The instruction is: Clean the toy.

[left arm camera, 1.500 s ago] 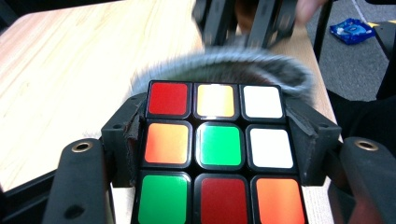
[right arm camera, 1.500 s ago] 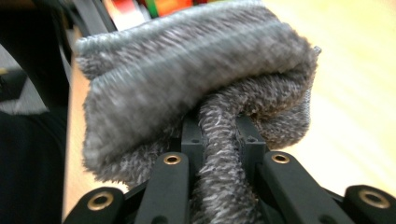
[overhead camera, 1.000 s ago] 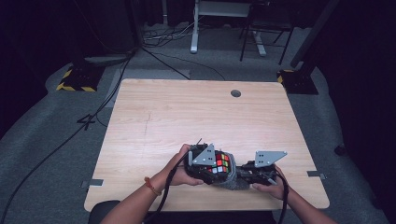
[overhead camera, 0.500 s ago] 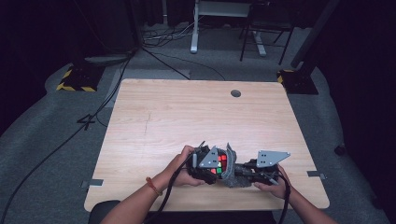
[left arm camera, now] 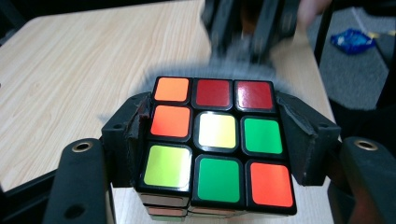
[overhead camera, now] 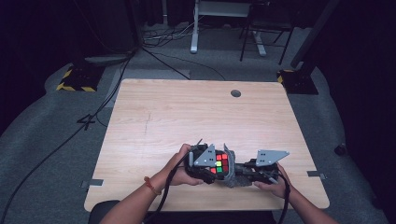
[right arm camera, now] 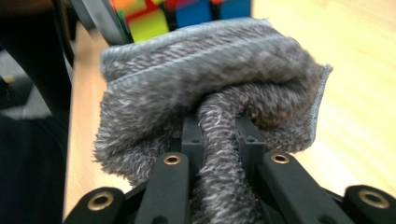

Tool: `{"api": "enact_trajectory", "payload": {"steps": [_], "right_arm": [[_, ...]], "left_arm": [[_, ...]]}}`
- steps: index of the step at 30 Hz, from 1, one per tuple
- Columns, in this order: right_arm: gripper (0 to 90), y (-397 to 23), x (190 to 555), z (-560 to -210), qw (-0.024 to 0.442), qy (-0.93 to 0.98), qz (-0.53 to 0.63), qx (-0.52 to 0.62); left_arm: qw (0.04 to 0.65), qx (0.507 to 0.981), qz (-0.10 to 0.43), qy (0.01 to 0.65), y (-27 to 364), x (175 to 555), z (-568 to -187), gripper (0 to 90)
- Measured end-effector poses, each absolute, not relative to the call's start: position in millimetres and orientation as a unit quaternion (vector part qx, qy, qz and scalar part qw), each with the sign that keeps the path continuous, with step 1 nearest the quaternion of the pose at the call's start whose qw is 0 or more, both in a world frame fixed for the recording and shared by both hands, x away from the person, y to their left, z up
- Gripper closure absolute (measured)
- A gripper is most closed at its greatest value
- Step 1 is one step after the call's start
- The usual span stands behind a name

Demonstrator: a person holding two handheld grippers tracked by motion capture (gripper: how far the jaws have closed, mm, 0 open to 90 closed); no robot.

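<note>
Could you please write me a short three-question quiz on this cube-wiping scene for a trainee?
1. True or false: the left gripper is shut on the Rubik's cube.
2. What does the right gripper hold? A) a sponge B) a grey microfibre cloth C) a brush
3. Fill in: on the cube face towards the left gripper's camera, the centre sticker is ____.

Key
1. True: both jaws press on opposite sides of the cube.
2. B: the cloth is bunched and pinched between its jaws, against the cube.
3. Yellow: pale yellow, with red above it and green below it.
</note>
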State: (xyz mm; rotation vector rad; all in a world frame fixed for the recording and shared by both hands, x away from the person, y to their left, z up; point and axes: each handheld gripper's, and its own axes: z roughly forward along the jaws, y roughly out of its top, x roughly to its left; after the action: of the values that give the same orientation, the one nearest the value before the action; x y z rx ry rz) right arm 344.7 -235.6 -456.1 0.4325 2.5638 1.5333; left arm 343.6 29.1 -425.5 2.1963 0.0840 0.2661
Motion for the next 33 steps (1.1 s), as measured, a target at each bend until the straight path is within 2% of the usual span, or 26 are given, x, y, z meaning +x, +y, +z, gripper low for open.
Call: {"api": "enact_trajectory", "payload": {"steps": [3, 8, 15, 18, 21, 33], "right_arm": [[78.7, -237.0, 338.8, -445.8, 0.071, 0.839, 0.523, 0.134], [78.6, -232.9, 339.6, -449.3, 0.084, 0.85, 0.502, 0.136], [78.6, -223.5, 348.4, -470.2, 0.065, 0.878, 0.449, 0.156], [78.7, -222.1, 347.4, -469.5, 0.062, 0.872, 0.462, 0.152], [78.7, -224.9, 346.6, -464.3, 0.055, 0.858, 0.489, 0.149], [78.9, -243.1, 347.3, -456.6, 0.053, 0.83, 0.529, 0.167]], "left_arm": [[0.439, 0.892, 0.106, 0.027, 23.7, 341.6, -429.7, 33.5], [0.447, 0.888, 0.106, 0.027, 24.8, 339.6, -425.8, 33.6], [0.469, 0.877, 0.104, 0.018, 27.2, 335.2, -418.7, 33.6], [0.473, 0.874, 0.107, 0.014, 26.7, 334.5, -418.3, 33.5], [0.499, 0.862, 0.086, 0.026, 32.3, 339.7, -415.8, 33.3], [0.46, 0.881, 0.106, 0.034, 28.9, 342.9, -426.7, 32.2]]}}
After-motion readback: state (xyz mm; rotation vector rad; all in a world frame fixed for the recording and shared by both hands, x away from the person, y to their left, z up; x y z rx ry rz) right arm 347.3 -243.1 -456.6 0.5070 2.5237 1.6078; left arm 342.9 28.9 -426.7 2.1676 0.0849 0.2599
